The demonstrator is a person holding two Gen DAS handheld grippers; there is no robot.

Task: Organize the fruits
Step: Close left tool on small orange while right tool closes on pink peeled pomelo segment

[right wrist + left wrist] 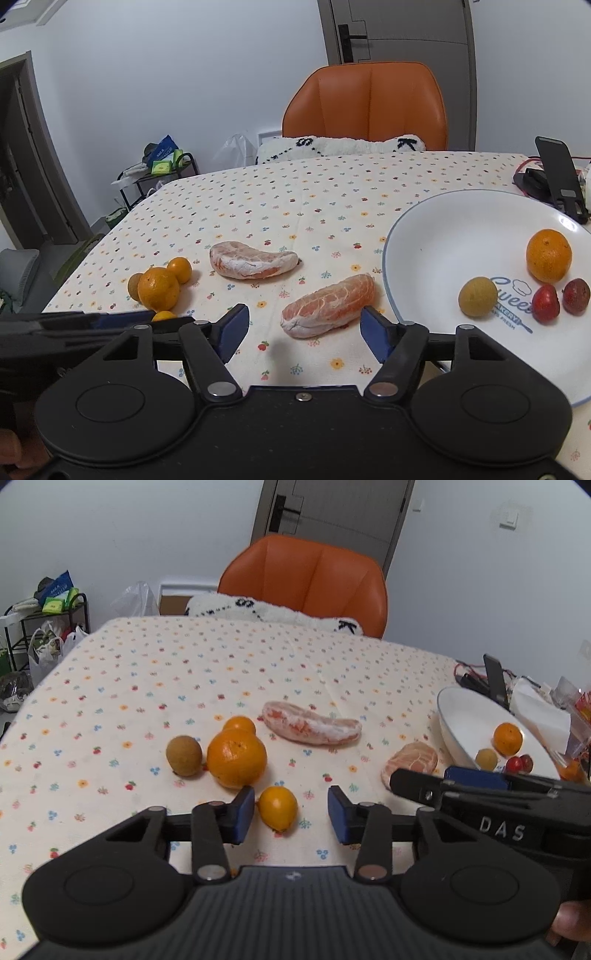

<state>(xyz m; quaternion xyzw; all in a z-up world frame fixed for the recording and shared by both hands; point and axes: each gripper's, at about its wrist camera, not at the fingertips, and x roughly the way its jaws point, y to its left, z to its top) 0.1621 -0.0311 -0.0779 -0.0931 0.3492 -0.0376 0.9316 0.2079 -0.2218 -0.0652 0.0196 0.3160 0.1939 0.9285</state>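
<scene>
Left gripper (291, 814) sat nearest the lens, jaws spread, nothing held. The small yellow-orange fruit (277, 808) lay on the tablecloth (258, 672) between the blue pads (243, 812), close to the left pad, apart from the right one. My read: light, firm, smooth skin, so it may roll or squirt out. Best taken across its widest part, centred between the pads before closing.

Just beyond it: large mandarin (236, 757), with a brown round fruit (184, 755) on its left and a small mandarin (240, 725) behind. They looked packed close; can't confirm contact.

Right gripper (304, 332) was also spread and empty. The near pomelo segment (328, 305) lay between its pads, close to the right pad; touching or not, can't tell. Judgement: soft, membrane-covered, easy to crush or tear, so grip lightly across the thick middle rather than the tapered ends. The far pomelo segment (253, 260) lay further back, well apart from the claw.

White plate (436, 236) stood just right of the near segment and carried a mandarin (549, 254), a yellow-green round fruit (478, 297) and two red fruits (546, 303). Most fruit was not yet on the plate.
</scene>
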